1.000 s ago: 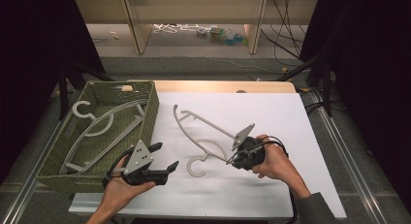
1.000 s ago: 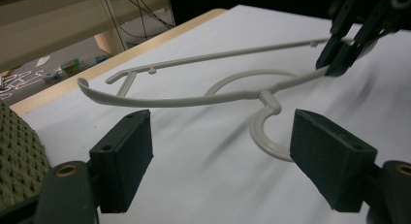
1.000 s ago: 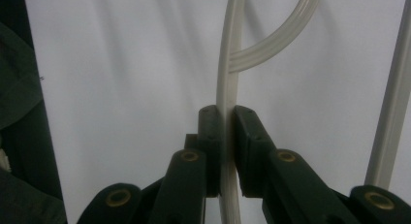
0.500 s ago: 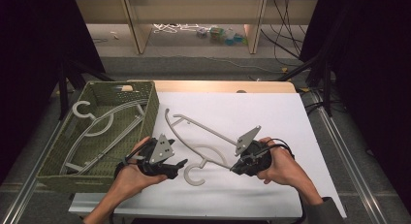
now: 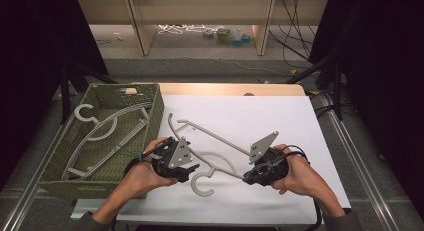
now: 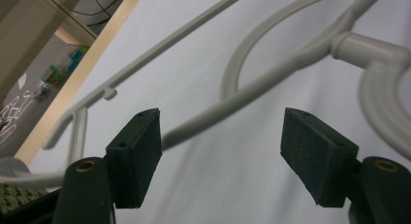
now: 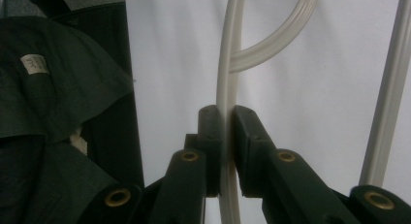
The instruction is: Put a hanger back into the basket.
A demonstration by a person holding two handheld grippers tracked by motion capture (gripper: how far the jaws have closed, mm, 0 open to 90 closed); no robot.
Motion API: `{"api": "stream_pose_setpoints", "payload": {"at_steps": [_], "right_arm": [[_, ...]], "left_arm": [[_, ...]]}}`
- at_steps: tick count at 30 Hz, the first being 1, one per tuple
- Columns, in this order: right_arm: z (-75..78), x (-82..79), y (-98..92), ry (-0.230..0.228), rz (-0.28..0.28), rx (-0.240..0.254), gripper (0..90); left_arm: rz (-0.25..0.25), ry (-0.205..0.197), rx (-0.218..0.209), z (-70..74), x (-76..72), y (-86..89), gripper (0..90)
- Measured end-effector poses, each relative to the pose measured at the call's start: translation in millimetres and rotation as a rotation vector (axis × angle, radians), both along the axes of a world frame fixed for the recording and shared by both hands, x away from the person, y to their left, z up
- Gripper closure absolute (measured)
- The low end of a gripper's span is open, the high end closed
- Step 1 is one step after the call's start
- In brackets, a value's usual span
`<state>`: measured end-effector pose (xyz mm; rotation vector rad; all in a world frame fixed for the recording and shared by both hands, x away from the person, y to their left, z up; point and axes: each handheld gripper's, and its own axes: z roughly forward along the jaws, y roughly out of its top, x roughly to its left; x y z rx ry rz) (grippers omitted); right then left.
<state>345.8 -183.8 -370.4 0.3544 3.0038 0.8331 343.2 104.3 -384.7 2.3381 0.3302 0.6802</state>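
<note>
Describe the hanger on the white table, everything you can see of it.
The hanger is pale grey, plastic by its look, with a hook, curved shoulders and a straight bar. It is over the white table. The right gripper is shut on one shoulder arm; the left gripper is open with another arm between its jaws.

Hanger (image 5: 210, 151) carried left; left gripper (image 5: 192, 166) reached it

A basket (image 5: 150, 98) sits at the frame's left, holding apparently two hangers (image 5: 107, 128). Right of it, a third hanger (image 5: 215, 137) stretches across the table (image 5: 280, 111) at centre, between the left gripper (image 5: 192, 167) and right gripper (image 5: 247, 179).
</note>
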Motion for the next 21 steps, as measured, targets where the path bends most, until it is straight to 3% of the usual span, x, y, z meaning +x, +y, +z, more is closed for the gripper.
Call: {"api": "stream_pose_setpoints", "payload": {"at_steps": [3, 13, 17, 21], "right_arm": [[0.6, -1.1, 0.5, 0.003, 0.005, 0.002, 82.9], [0.5, -5.3, 5.1, 0.015, 0.033, -0.008, 82.9], [0.5, -6.2, 5.5, 0.018, 0.05, -0.006, 83.0], [1.2, -7.2, 6.5, 0.029, 0.061, 0.0, 83.0]], "left_arm": [[-0.044, -0.021, 0.018, -2.4, 1.9, -1.6, 32.1], [-0.144, -0.026, 0.042, -9.3, 0.0, -5.7, 42.2], [-0.22, -0.049, 0.07, -10.5, -2.0, -8.5, 48.9], [-0.251, -0.022, 0.063, -12.1, -4.4, -10.6, 57.5]]}}
